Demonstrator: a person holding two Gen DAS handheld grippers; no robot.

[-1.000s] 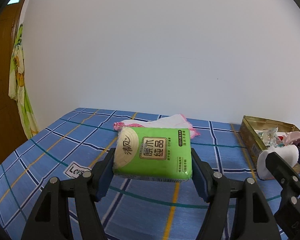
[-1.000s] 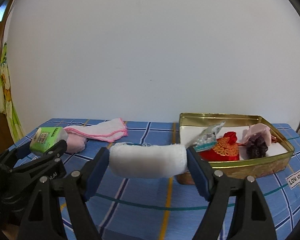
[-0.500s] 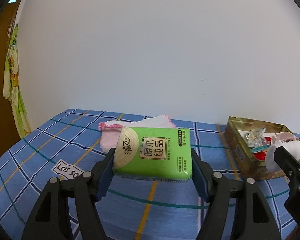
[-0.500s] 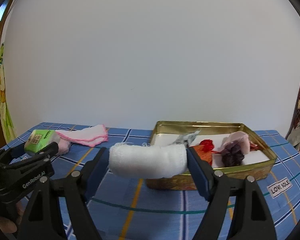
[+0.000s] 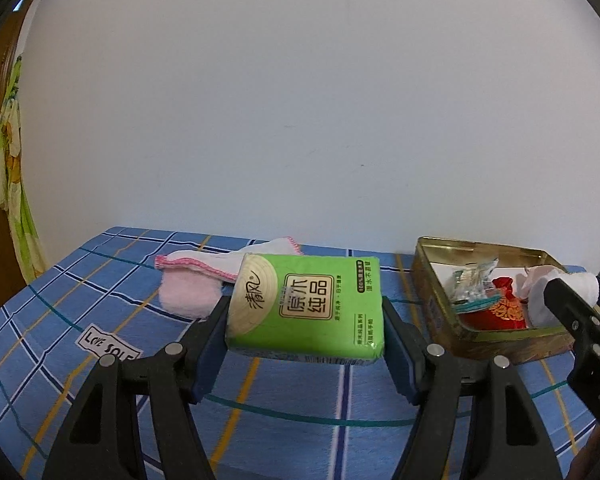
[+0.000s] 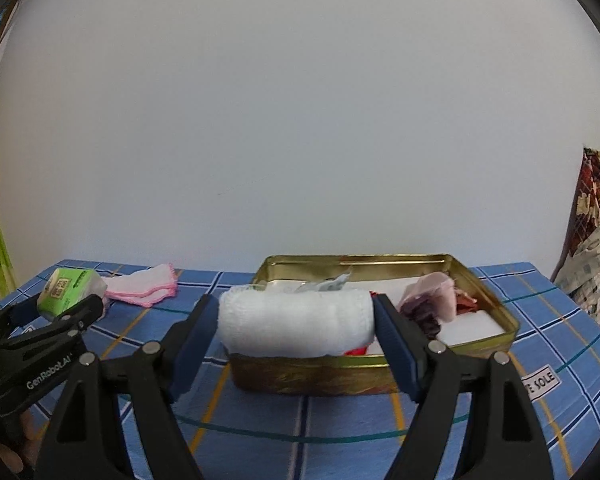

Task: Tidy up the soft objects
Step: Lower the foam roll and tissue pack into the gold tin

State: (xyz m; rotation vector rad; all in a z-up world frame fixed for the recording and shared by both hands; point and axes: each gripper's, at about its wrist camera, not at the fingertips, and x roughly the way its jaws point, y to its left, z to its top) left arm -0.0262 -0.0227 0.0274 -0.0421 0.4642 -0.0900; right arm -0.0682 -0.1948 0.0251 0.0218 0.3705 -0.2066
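While both claws stay clamped, the left claw [image 5: 305, 332] on the green plastic tissue pack [image 5: 306, 306] and the right claw [image 6: 296, 330] on the rolled white towel [image 6: 296, 322], the view has shifted. The gold rectangular metal tin [image 6: 380, 372] now sits nearer, at 12 o'clock behind the towel.

The tissue pack [image 5: 306, 306] is showing green, the rolled towel [image 6: 296, 322] white, the tin [image 6: 380, 372] gold, the tablecloth [image 5: 100, 276] blue checks.

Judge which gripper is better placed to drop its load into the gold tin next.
Right. The right gripper holds the white rolled towel at the gold tin's near rim; the left gripper, holding the green tissue pack, sits off to the tin's side.
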